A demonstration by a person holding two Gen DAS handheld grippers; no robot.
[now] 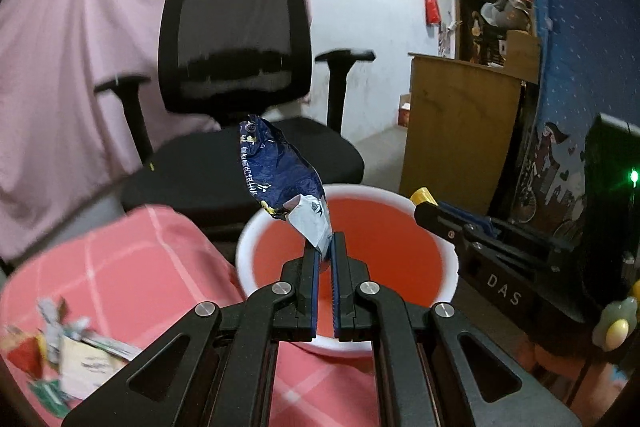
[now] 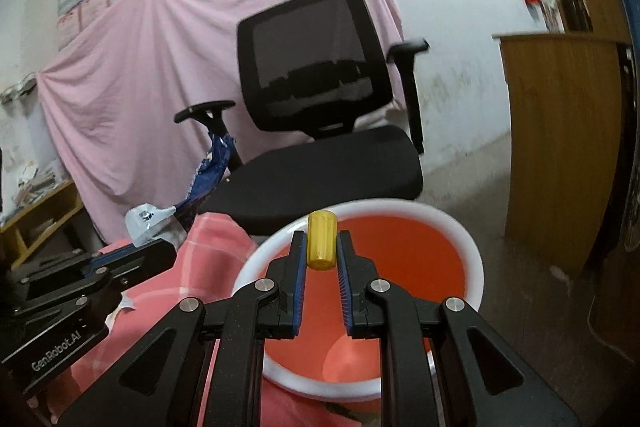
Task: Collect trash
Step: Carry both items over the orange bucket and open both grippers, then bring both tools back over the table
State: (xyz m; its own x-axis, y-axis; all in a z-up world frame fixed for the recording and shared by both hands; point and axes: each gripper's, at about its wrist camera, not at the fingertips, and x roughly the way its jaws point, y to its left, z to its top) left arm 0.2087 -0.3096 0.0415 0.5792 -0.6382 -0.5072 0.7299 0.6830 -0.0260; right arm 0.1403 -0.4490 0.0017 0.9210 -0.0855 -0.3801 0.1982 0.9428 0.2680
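**Wrapper and yellow cap held over the bin**

Wrapper (image 1: 280, 175) is a crumpled snack bag, dark blue with printed text and a pale grey inside showing at its lower end. It stands up from the left gripper (image 1: 326, 247), whose jaws are closed tight on that grey end, above the near rim of the bin (image 1: 248, 239). The bin is round, white-rimmed and red inside.

The cap (image 2: 321, 241), a small yellow cylinder, sits upright between the right gripper (image 2: 322, 251) pads, jaws nearly closed and clamping its sides, over the bin's far-left rim.

A pink checked cloth (image 1: 132, 267) lies left of the bin, with paper scraps (image 1: 64, 351) on its near left. A black chair (image 1: 240, 75) stands beyond.
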